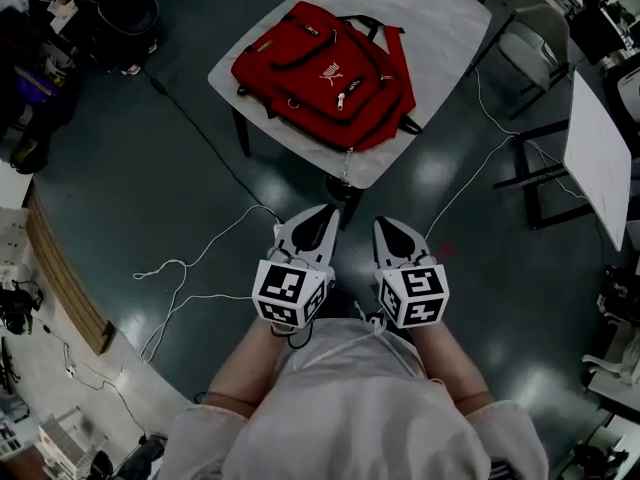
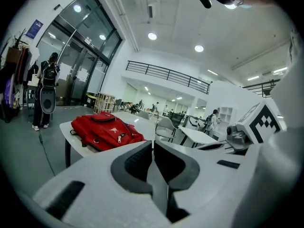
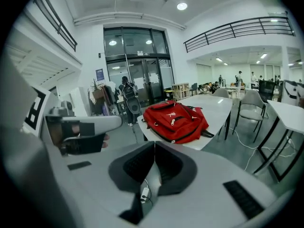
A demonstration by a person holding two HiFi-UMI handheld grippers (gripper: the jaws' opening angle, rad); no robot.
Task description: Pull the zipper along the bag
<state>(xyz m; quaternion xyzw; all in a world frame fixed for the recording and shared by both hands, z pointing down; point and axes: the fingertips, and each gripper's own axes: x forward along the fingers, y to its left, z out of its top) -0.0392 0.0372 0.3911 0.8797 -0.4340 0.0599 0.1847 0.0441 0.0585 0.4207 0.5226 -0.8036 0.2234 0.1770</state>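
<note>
Person [image 3: 127, 98] beyond red backpack [image 3: 175, 120], in the two gripper views only

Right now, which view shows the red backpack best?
Head view: the red backpack lies whole, seen from above, zipper pulls visible, on the white table. Right gripper view shows it low and oblique; left gripper view, smaller and side-on.

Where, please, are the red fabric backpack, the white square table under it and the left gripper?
red fabric backpack [image 1: 325, 76]: head view, on its front panel.
white square table [image 1: 440, 18]: head view, on bare top near the far corner.
left gripper [image 1: 327, 211]: head view, between its closed fingertips.
</note>
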